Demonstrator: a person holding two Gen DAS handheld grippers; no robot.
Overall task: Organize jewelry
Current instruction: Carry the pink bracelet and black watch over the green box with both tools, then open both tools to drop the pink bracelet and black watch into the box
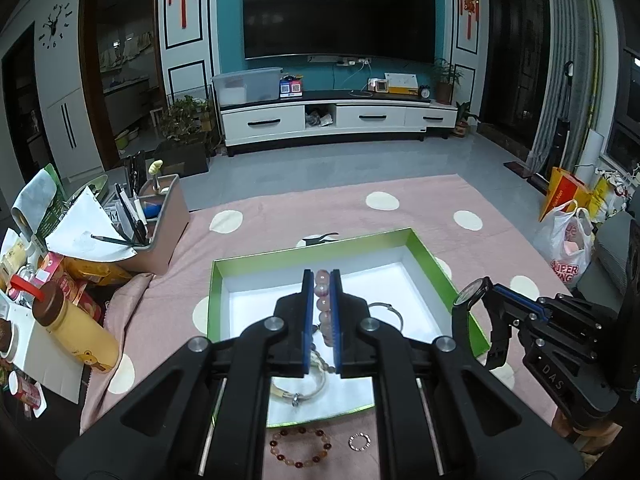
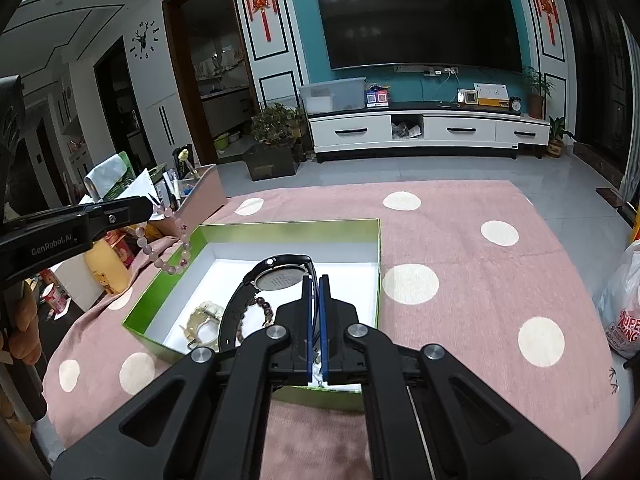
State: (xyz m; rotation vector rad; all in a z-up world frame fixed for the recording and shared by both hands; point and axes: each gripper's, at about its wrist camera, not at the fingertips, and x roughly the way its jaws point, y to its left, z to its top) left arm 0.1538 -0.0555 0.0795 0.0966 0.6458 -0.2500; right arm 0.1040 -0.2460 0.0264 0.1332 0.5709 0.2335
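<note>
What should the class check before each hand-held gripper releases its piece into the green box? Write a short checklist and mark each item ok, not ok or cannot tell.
1. Left hand-held gripper shut on the pink bead bracelet: ok.
2. Right hand-held gripper shut on the black watch by its strap: ok.
3. Watch above the green box: ok.
4. Pink bead bracelet above the box: ok in the left wrist view; in the right wrist view it hangs near the left rim.
5. Free white floor left in the box: ok.
6. All jewelry in the box: not ok; an amber bead bracelet and a small ring lie on the cloth.
</note>
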